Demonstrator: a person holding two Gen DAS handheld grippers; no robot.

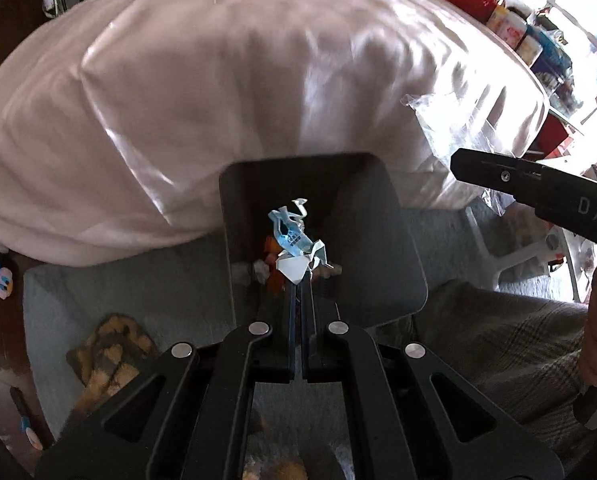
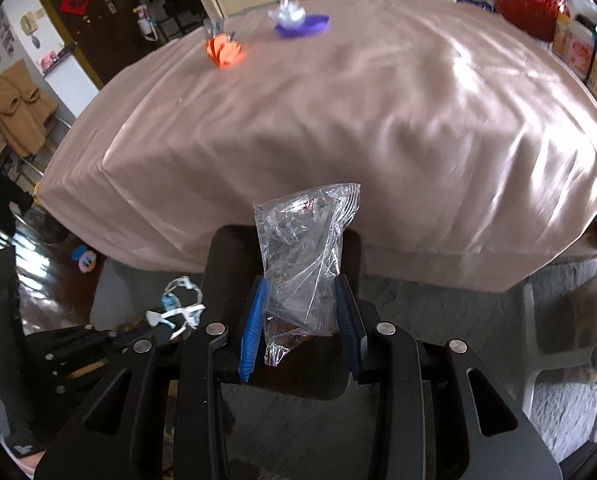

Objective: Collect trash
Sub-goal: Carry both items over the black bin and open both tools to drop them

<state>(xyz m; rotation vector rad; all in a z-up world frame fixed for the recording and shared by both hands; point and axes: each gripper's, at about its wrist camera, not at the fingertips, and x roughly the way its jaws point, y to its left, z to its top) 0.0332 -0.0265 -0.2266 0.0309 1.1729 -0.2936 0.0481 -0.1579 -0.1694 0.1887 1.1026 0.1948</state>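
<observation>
Left wrist view, nearest first: the left gripper point(image 1: 301, 276) has its jaws pressed together on a crumpled blue-and-white wrapper point(image 1: 296, 240), held over the open dark grey bin point(image 1: 378, 240), where orange and white scraps point(image 1: 272, 264) lie at the bottom. At the right edge the right gripper point(image 1: 538, 192) reaches in. Right wrist view shows that gripper point(image 2: 302, 312) with its blue pads point(image 2: 254, 320) set narrowly apart, clamping a crinkled clear plastic bag point(image 2: 306, 248) above the bin point(image 2: 222, 264). Beyond stands a table under a pale pink cloth point(image 2: 378, 120); far across it lie an orange wrapper point(image 2: 223, 51) and a purple wrapper point(image 2: 302, 26) with clear plastic on top.
</observation>
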